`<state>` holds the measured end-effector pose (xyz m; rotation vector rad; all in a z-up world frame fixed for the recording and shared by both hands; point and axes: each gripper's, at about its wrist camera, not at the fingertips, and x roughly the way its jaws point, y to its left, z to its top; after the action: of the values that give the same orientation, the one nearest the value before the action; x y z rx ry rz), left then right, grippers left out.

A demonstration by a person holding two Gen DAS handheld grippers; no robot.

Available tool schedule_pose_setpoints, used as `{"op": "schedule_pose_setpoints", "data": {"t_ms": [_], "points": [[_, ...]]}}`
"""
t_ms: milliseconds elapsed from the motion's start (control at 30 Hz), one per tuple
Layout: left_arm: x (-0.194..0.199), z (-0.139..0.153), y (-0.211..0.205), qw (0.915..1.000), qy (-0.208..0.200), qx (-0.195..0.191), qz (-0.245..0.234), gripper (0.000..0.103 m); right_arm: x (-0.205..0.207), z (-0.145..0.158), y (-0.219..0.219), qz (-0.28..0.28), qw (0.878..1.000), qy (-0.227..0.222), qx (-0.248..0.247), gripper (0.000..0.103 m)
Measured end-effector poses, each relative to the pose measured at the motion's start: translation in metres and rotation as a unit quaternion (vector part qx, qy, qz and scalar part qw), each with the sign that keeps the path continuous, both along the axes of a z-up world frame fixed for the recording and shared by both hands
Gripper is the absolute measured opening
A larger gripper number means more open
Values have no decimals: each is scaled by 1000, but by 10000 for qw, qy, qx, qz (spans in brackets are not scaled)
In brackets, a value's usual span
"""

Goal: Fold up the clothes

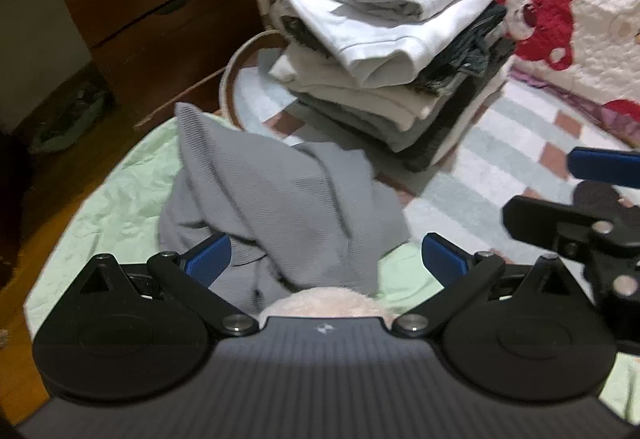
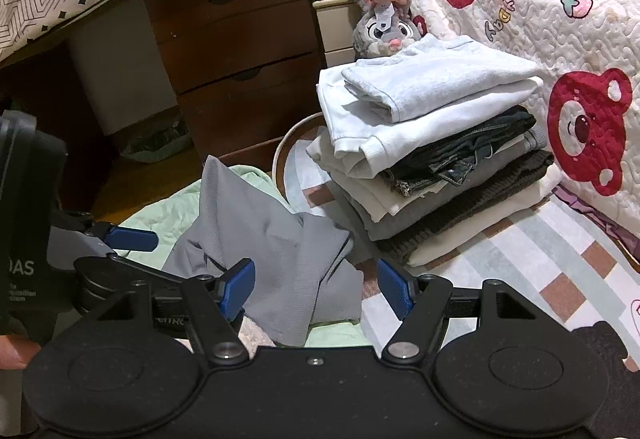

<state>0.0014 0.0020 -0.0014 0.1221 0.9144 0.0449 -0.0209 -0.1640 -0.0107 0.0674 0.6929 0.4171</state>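
Note:
A grey ribbed garment (image 1: 280, 199) lies crumpled on a pale green sheet (image 1: 116, 199), one corner sticking up; it also shows in the right wrist view (image 2: 276, 251). My left gripper (image 1: 326, 259) is open, its blue pads on either side of the garment's near edge, holding nothing. My right gripper (image 2: 316, 289) is open and empty just above the garment's right side; it also shows at the right edge of the left wrist view (image 1: 592, 195). A stack of folded clothes (image 1: 396, 51) stands behind the garment, also seen in the right wrist view (image 2: 432, 135).
A brown chest of drawers (image 2: 240, 51) stands at the back left, beside the bed edge. A quilt with red bears (image 2: 560, 39) and a plush rabbit (image 2: 380, 19) lie behind the stack. A striped checked blanket (image 2: 540, 259) covers the right.

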Motion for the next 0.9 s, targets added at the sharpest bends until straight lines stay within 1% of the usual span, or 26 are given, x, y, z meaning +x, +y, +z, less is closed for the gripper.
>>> {"op": "schedule_pose_setpoints", "data": {"t_ms": [100,167,233,400,900], "points": [[2,-2,3,9999,82,-134,21,103,-1,0,0,1,10000,-10,-4,73],[3,1,-7,9999,74,9,70,103,-1,0,0,1,10000,-17,-6,73],[-2,0,-9,10000,-58,55,40,103,-1,0,0,2,10000,-24,-9,73],[-2,-3,2,9998,-48,-150,-103,103,-2,0,1,3,10000,-41,-15,73],[-3,-5,-5,9998,-29,-77,-175,103,-4,0,-1,-3,10000,-45,-11,73]]}}
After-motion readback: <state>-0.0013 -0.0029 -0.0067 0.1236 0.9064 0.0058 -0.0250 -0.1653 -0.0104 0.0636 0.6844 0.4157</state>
